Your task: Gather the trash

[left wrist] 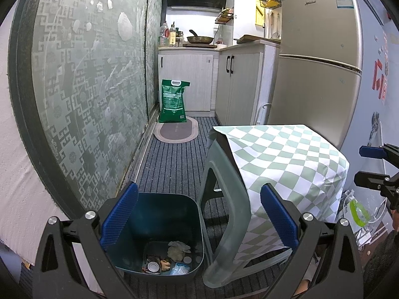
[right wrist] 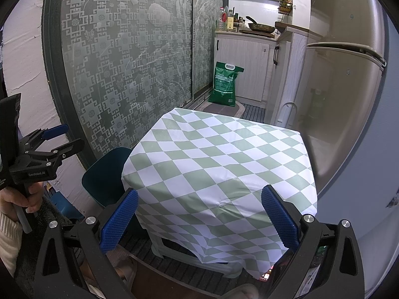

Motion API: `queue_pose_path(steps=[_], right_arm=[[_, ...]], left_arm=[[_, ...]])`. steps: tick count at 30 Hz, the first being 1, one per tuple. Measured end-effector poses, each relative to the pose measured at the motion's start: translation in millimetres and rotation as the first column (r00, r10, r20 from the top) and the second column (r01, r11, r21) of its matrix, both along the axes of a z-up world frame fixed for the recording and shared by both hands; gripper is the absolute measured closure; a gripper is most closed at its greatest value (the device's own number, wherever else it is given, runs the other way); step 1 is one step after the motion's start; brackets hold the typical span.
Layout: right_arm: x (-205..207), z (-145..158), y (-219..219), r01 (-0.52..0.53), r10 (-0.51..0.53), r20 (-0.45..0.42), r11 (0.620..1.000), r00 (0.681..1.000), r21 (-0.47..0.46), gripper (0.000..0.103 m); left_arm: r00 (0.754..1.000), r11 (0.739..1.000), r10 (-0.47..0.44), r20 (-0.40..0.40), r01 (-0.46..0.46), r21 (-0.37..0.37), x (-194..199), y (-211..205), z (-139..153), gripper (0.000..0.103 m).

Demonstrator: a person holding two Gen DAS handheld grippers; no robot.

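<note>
A dark teal trash bin (left wrist: 159, 226) stands on the floor left of a plastic stool (left wrist: 224, 199) draped with a green-and-white checked cloth (left wrist: 286, 164). In the bin lie crumpled tissue (left wrist: 177, 249), a bottle cap (left wrist: 153, 266) and wrappers. My left gripper (left wrist: 199, 221) is open and empty above the bin's right rim. My right gripper (right wrist: 199, 220) is open and empty, in front of the cloth (right wrist: 219, 159). The bin (right wrist: 107, 177) shows partly behind the cloth. The left gripper also shows in the right wrist view (right wrist: 58, 138), and the right gripper at the left wrist view's right edge (left wrist: 371, 167).
A patterned glass sliding door (left wrist: 82, 94) runs along the left. A fridge (left wrist: 314, 62) stands at the right, white cabinets (left wrist: 239, 84) and a green bag (left wrist: 173, 101) at the far end. A clear plastic bag (left wrist: 359, 209) lies right of the stool. Striped carpet (left wrist: 172, 164) covers the floor.
</note>
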State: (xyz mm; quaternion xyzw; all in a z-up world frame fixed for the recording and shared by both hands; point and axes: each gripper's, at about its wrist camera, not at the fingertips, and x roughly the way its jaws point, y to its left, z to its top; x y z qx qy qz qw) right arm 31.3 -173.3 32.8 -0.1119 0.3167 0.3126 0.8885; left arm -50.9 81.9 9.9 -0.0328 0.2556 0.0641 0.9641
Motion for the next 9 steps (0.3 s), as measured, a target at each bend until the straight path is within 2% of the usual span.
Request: queue_pose_path(steps=[9], right_arm=[[-0.1,-0.1,-0.1,0.0,0.0,0.001,1.0,1.0,0.001,0.003]], left_arm=[[1.0,1.0,0.004,-0.005,-0.004,-0.006,0.2,0.2,2.0,0.003]])
